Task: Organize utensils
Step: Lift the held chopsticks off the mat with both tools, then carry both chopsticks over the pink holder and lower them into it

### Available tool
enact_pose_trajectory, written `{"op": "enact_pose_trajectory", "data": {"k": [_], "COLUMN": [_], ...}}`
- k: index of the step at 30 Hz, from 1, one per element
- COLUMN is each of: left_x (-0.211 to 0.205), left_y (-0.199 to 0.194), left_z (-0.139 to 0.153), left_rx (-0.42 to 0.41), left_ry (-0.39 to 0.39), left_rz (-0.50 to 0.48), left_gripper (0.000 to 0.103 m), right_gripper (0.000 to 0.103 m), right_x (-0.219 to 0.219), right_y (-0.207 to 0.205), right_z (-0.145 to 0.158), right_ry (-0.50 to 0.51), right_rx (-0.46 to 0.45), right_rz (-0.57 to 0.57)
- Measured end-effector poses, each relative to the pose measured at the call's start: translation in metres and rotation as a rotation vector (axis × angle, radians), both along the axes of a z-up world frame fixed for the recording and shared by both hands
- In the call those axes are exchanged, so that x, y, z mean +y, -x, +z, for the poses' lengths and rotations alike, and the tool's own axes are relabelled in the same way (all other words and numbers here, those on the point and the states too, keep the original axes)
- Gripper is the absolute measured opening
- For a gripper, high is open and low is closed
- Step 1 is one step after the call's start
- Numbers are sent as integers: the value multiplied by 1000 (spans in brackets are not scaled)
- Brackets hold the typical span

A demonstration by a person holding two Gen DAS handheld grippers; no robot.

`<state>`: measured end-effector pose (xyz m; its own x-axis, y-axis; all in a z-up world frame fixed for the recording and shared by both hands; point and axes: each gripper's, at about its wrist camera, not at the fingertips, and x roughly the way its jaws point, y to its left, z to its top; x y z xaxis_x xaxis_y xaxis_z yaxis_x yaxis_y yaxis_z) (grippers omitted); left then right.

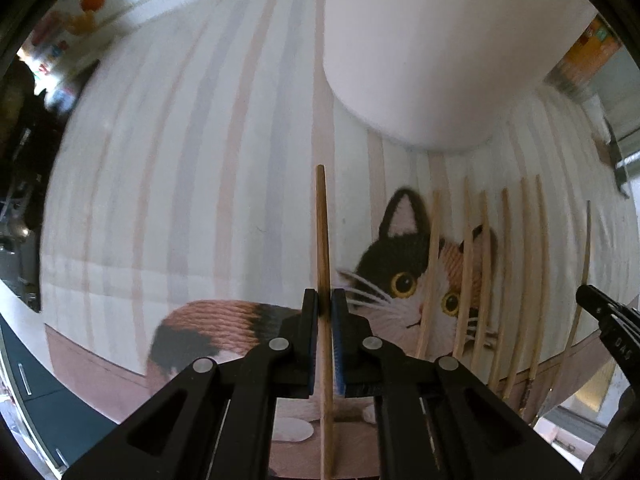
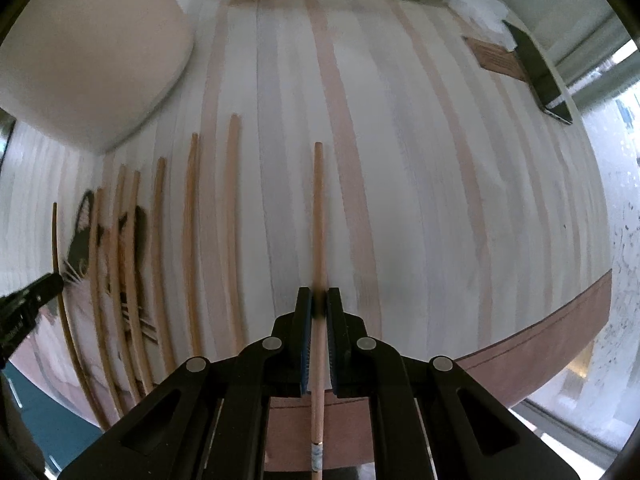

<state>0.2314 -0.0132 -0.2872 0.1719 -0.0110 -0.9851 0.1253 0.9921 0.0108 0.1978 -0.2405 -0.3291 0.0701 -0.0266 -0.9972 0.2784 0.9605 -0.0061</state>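
Wooden chopstick (image 1: 322,264) sits between the jaws of the left gripper (image 1: 324,304), and the jaws are pressed together on it. Its long axis runs along the jaws toward 12 o'clock, and its free end points at the white holder (image 1: 420,60), which stands at about 1 o'clock in the left view, close ahead. The right gripper (image 2: 319,304) is clamped in the same way on a second chopstick (image 2: 318,240), also pointing to 12 o'clock. In the right view the holder (image 2: 88,52) lies at about 10 o'clock and farther away, so I judge that the left hand is nearer to it. The coming move probably needs each stick tipped up before it can go into the holder; whether the opening faces up I cannot tell. Between the two grippers a row of loose chopsticks (image 2: 192,240) lies on the bench, nearly parallel, over the cat picture on the striped mat (image 1: 180,160). A dark phone (image 2: 540,76) lies at 2 o'clock in the right view.
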Motion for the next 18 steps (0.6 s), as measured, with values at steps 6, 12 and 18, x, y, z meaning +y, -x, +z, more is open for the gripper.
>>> {"op": "enact_pose_trajectory", "data": {"k": [6, 12, 18], "left_x": [8, 17, 22], "left_y": [4, 6, -1], "left_z": [50, 94, 138], "left_rx": [-140, -252, -357], "left_ry": [-13, 4, 30], "left_rz": [40, 83, 115], "left_gripper": [4, 4, 4], "right_gripper": [7, 7, 7], "right_x": [-5, -9, -12], "right_y": [5, 5, -3], "right_z": [42, 79, 115], "right_ry": [-7, -23, -7], "right_rx": [-132, -234, -340], "right_rz": [-31, -41, -28]}}
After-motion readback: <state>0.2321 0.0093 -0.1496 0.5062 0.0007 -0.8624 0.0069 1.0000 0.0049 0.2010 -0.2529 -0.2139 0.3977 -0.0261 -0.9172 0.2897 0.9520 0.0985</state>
